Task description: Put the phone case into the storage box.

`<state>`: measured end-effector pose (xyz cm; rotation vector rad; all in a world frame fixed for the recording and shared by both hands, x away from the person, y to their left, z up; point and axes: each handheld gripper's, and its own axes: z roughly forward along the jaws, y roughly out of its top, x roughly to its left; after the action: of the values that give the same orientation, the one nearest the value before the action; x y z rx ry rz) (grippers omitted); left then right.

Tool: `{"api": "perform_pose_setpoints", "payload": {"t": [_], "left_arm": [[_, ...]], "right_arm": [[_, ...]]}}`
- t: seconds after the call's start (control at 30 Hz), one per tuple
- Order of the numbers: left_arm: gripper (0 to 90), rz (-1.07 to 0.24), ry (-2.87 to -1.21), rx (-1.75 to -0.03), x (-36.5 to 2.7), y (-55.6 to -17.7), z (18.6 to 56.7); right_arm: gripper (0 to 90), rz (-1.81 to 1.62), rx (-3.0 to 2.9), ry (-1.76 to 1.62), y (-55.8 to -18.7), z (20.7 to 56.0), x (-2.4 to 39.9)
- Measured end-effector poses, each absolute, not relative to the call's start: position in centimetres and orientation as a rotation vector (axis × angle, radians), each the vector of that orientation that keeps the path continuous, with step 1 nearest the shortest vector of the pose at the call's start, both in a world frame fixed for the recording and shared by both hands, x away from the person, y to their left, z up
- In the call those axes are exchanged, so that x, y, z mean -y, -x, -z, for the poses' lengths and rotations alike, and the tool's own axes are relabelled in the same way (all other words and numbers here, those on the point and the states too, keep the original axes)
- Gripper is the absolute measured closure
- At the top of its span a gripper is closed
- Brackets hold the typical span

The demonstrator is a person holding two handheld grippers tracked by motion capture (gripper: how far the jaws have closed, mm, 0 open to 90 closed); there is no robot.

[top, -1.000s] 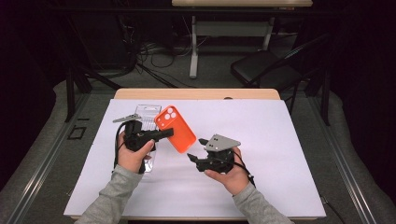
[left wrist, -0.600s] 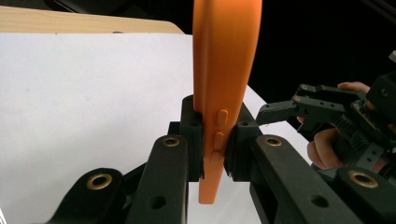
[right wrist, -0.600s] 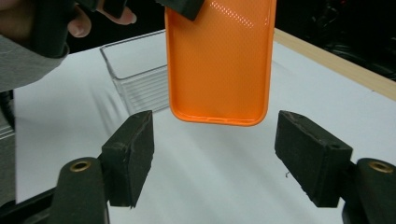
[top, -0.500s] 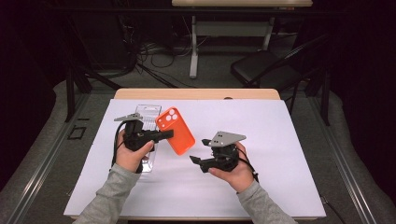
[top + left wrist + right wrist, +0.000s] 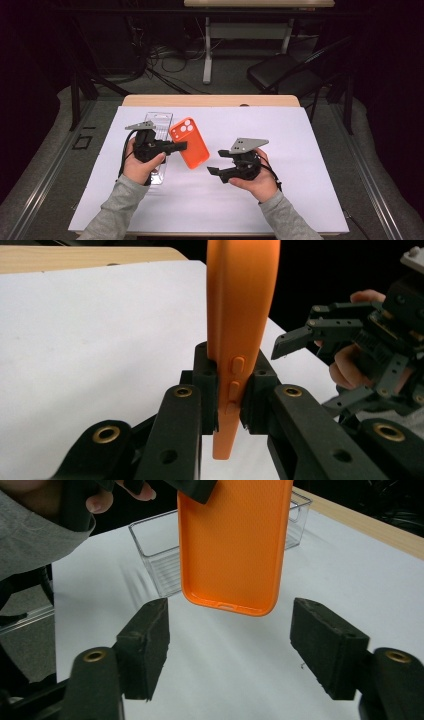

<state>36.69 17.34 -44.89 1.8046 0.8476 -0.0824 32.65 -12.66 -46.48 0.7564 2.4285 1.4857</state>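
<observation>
The left gripper (image 5: 227, 390) was clamped on the edge of the orange phone case (image 5: 189, 142), holding it above the white table cover (image 5: 300, 150) beside the clear plastic bin (image 5: 159, 131). The right gripper (image 5: 214, 170) had just been closing, yet its jaws stood apart with nothing between them, the case hanging just beyond them.

A wooden bench (image 5: 210, 100) carries a white sheet (image 5: 300, 150) that covers nearly all of its top, leaving a bare wood strip along the far edge. A clear plastic tray (image 5: 161, 125) rests on the sheet's left half.
</observation>
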Motion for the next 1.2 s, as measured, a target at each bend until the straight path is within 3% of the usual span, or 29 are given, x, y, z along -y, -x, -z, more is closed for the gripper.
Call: {"api": "perform_pose_setpoints", "payload": {"t": [0.27, 0.8, 1.2], "left_arm": [[80.6, 0.116, -1.869, -0.796, -16.8, -36.7, 44.9], [80.6, 0.157, -1.944, -0.729, -15.6, -36.4, 45.2], [80.7, 0.179, -1.975, -0.692, -14.6, -36.0, 45.6]], "right_arm": [[41.7, -1.497, -2.476, -0.739, -32.9, 46.4, 13.2], [49.1, -1.488, -2.513, -0.715, -33.3, 46.3, 14.3], [49.7, -1.489, -2.539, -0.715, -33.5, 46.7, 14.4]]}}
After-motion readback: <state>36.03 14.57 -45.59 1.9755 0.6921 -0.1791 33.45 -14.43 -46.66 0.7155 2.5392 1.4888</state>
